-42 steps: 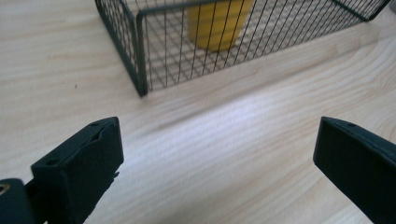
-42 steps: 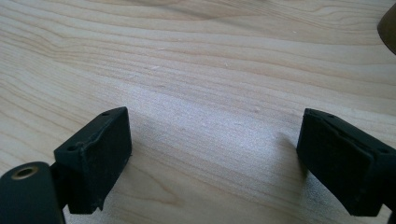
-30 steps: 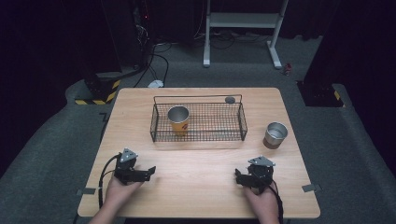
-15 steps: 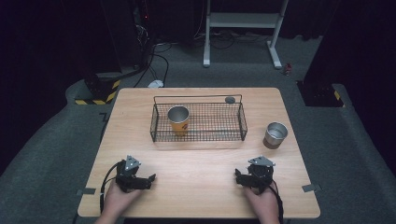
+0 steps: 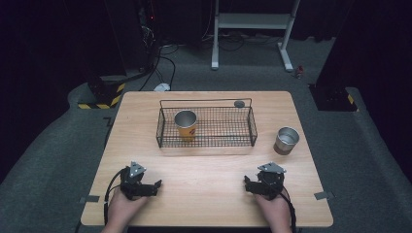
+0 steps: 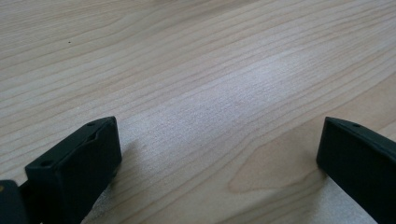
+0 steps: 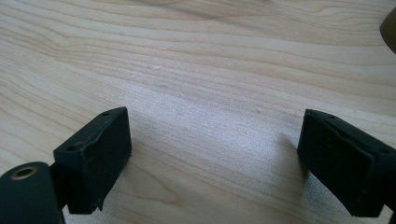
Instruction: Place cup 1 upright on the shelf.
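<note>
1. The left gripper [image 5: 156, 183] is rested on the light wooden table [image 5: 209, 194] with its jaws spread wide and nothing held between them; only bare wood grain is seen in the left gripper view.
2. The right gripper [image 5: 247, 183] is likewise set down wide open and empty.
3. The small round steel cup [image 5: 286, 140] is found ahead of the right gripper and slightly to its outer side, upright, apart from the black wire basket [image 5: 206, 127].
4. The cup is judged light, rigid and smooth, so slipping is likely; a grip across the rim wall, one jaw inside, is advised.
5. An orange paper cup [image 5: 185, 124] is stood inside the basket, well ahead of the left gripper; it is judged light and easily crushed.
</note>
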Demonstrator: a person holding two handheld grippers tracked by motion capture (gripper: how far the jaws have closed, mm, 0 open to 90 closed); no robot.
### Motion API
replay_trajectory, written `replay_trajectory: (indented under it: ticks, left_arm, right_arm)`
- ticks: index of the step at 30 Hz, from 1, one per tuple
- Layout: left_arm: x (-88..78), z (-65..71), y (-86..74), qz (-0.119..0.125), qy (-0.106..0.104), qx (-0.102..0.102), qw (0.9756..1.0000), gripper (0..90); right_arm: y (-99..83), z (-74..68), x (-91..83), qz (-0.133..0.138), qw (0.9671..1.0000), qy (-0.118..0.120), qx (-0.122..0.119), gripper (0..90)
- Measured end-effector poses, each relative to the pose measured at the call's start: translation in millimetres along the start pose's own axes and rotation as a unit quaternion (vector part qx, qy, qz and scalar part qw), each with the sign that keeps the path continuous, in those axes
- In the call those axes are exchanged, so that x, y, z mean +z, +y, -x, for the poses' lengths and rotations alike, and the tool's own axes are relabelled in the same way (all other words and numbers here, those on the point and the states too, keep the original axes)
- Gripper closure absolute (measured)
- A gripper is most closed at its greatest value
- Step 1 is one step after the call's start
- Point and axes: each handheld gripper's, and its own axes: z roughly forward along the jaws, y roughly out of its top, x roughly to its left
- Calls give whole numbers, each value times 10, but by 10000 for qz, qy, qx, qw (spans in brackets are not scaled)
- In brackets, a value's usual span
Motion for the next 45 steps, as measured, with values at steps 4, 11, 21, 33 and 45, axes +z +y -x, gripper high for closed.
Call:
replay_trajectory:
  ticks: [4,11,21,33,45]
  left_arm:
    - [1,4,1,6,16,4,10000,4]
    - [0,22,4,-13,48,-25,10000,6]
    - [0,20,4,-21,35,-20,10000,5]
    - [4,19,3,12,23,-45,10000,6]
    - [4,19,3,11,23,-45,10000,6]
  right_arm:
    - [2,7,1,-16,10000,41,-6,93]
    - [1,10,-5,6,10000,26,-64,94]
    - [32,54,-97,230,9997,-10,-122,97]
    - [49,183,-249,568,9982,-138,-161,107]
    - [53,323,-192,582,9980,-231,-71,113]
